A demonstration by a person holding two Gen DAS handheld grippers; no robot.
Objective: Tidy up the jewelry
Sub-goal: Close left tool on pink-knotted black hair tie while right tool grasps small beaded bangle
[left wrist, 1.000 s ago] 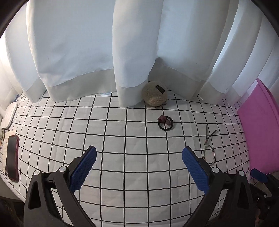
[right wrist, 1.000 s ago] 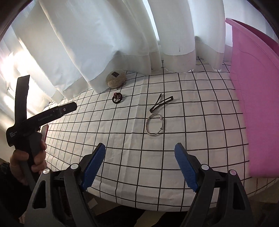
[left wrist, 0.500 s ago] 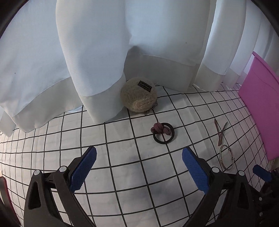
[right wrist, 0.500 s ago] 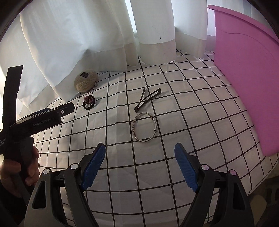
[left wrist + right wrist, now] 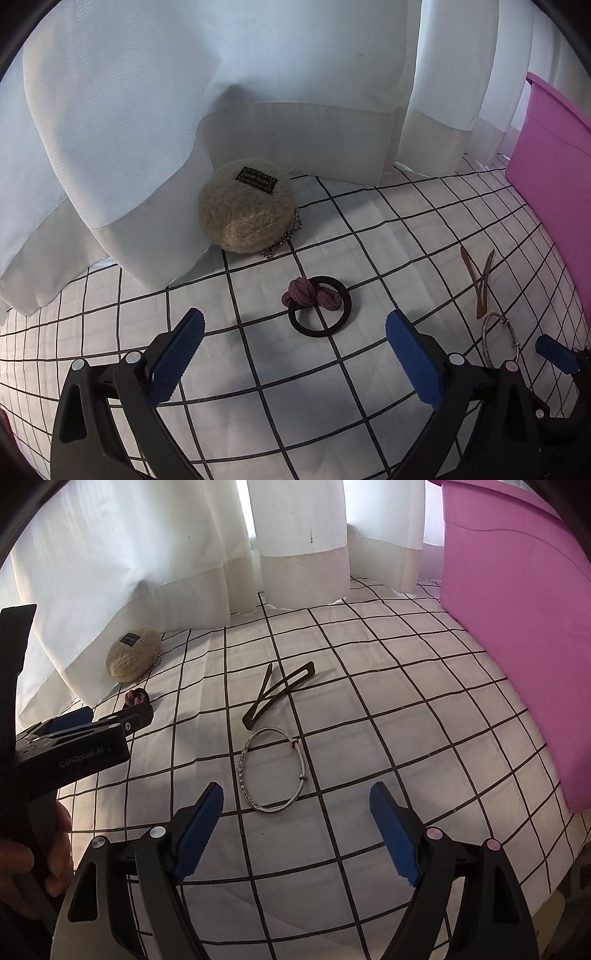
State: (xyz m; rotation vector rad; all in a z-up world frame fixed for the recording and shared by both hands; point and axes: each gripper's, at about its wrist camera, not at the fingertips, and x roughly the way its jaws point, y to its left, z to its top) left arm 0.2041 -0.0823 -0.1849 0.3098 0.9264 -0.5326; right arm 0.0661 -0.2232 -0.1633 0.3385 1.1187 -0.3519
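Silver bangle (image 5: 272, 770), beaded, flat

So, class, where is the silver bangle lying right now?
In the right wrist view, the silver bangle lies flat on the checked cloth, just ahead of the open right gripper, beside the hair clip.

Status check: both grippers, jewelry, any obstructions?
Left gripper open, lined up on black hair tie. Right gripper open over silver bangle. Hair clip beyond it. Nothing blocking.
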